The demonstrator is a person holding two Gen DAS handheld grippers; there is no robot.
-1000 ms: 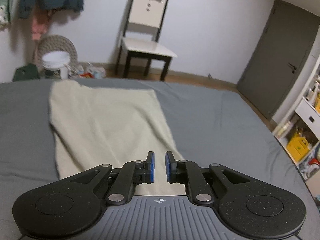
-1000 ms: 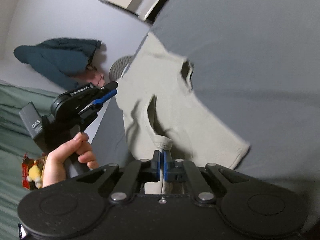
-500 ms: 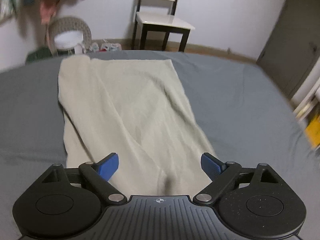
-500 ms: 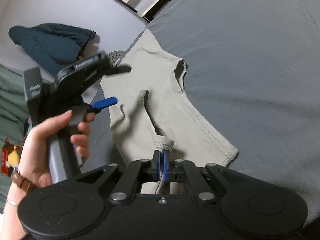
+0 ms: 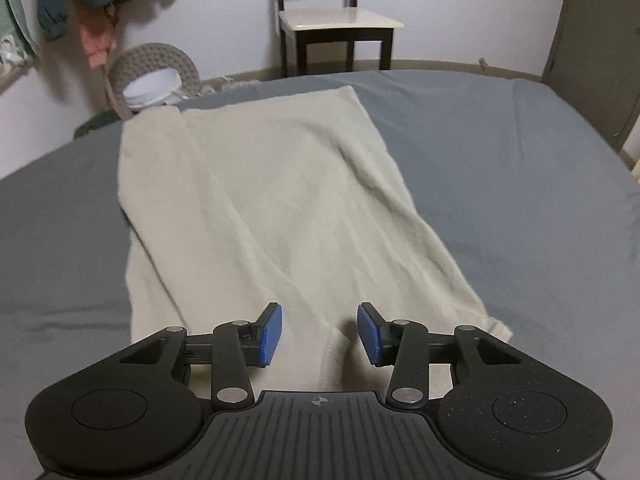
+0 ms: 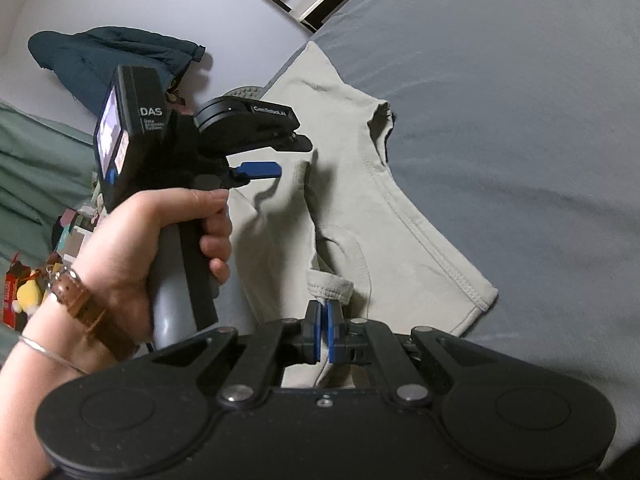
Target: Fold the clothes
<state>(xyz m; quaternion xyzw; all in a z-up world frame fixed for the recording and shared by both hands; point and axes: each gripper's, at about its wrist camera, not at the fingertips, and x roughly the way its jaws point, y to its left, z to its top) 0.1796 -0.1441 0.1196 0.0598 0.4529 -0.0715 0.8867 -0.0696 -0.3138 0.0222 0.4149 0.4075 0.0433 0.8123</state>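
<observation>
Beige knit fabric, a T-shirt (image 5: 280, 208), lies on the grey bedsheet (image 5: 520, 168), running from the near edge toward the far edge, where a chair (image 5: 336, 20) stands against the wall. One long side appears already folded inward: a diagonal layered edge crosses the left half of the cloth in the left wrist view. The left gripper (image 5: 319, 334) hovers at the near end of the shirt, its blue pads spread apart with nothing between them; whether the pads touch the fabric cannot be told. The right gripper (image 6: 323, 330) is clamped on a bunched piece of the shirt (image 6: 360, 200), apparently the ribbed neckline, and lifts it slightly off the sheet; a sleeve hem lies flat just to the right of it. In the right wrist view the left gripper (image 6: 260, 160) shows in the person's left hand (image 6: 160, 240), raised above the shirt's left part, jaws apart. Judged step: a lengthwise fold in progress, with the right gripper holding one end and the left one free to take a second hold. Next move likely calls for closing the left pads on a near edge or corner level with the right grip, so both ends lift together. Risk: pinching only the top layer, which would skew the fold.
</observation>
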